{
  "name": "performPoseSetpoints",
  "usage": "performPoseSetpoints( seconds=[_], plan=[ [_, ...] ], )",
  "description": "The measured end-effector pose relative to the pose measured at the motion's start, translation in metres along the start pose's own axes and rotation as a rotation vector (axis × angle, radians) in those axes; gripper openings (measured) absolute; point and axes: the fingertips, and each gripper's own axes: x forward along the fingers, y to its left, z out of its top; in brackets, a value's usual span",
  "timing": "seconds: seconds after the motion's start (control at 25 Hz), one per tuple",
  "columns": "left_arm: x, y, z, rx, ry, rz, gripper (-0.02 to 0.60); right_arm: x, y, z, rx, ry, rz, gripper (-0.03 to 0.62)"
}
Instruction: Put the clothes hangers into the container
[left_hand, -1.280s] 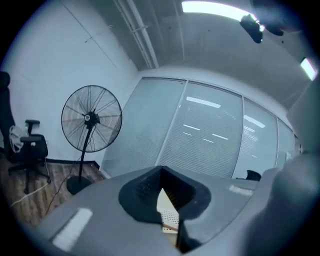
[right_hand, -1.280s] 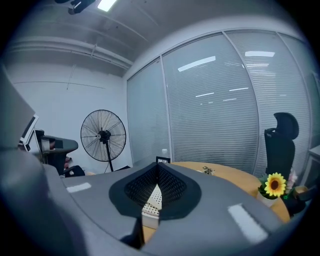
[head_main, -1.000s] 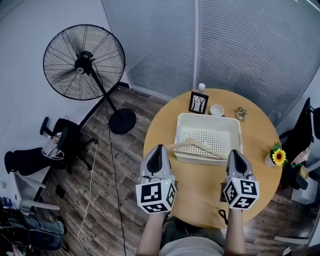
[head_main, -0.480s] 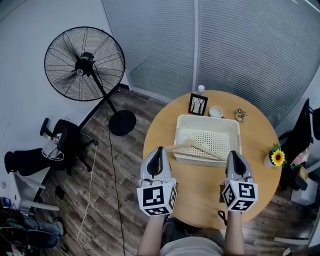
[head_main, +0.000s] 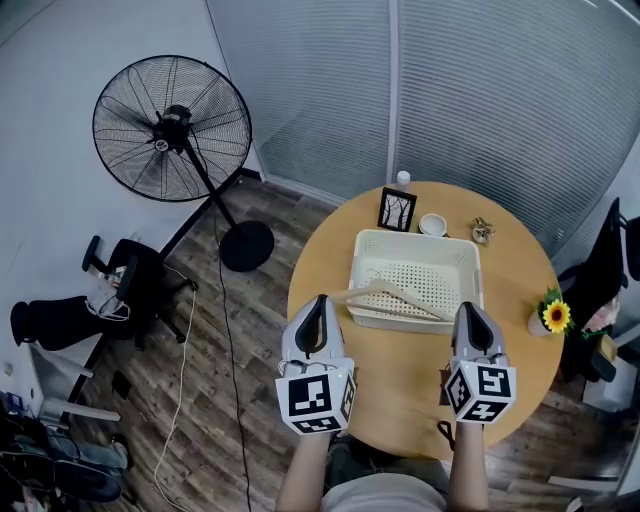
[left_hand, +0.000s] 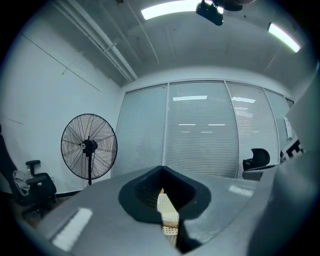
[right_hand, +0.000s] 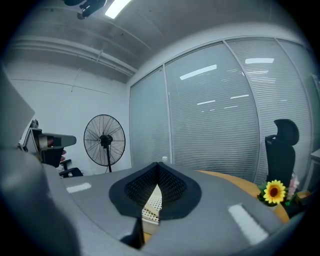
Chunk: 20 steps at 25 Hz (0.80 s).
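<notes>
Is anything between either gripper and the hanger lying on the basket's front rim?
Nothing visible. Only bare table separates the left gripper and right gripper from the wooden hanger, which rests across the white basket's near rim. Both grippers are shut and empty.

Head camera high above; cameras ride the left gripper (head_main: 318, 300) and right gripper (head_main: 468, 306).
Head view looks steeply down on the table (head_main: 400, 385); gripper views face level, forward. All share the fan (head_main: 172, 125) and container (head_main: 417, 234).

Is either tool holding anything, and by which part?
Nothing. The left tool and right tool are both shut and empty; the hangers lie across the container.
</notes>
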Motion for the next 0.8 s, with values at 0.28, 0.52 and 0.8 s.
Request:
performPoseSetpoints(
  seconds=[0.28, 0.52, 0.8],
  plan=[
    [-0.0029, 0.0044, -0.0022, -0.002, 0.006, 0.005, 0.0, -0.0011, 0.003, 0.0005, -0.003, -0.003, 0.003, 0.021],
    [-0.0042, 0.0045, -0.0006, -0.003, 0.009, 0.003, 0.0, -0.0019, 0.0028, 0.0022, -0.001, -0.004, 0.002, 0.021],
    [-0.0063, 0.0094, -0.0002, 0.0, 0.009, 0.003, 0.0, -0.0021, 0.0063, 0.003, -0.004, -0.005, 0.002, 0.021]
  ],
)
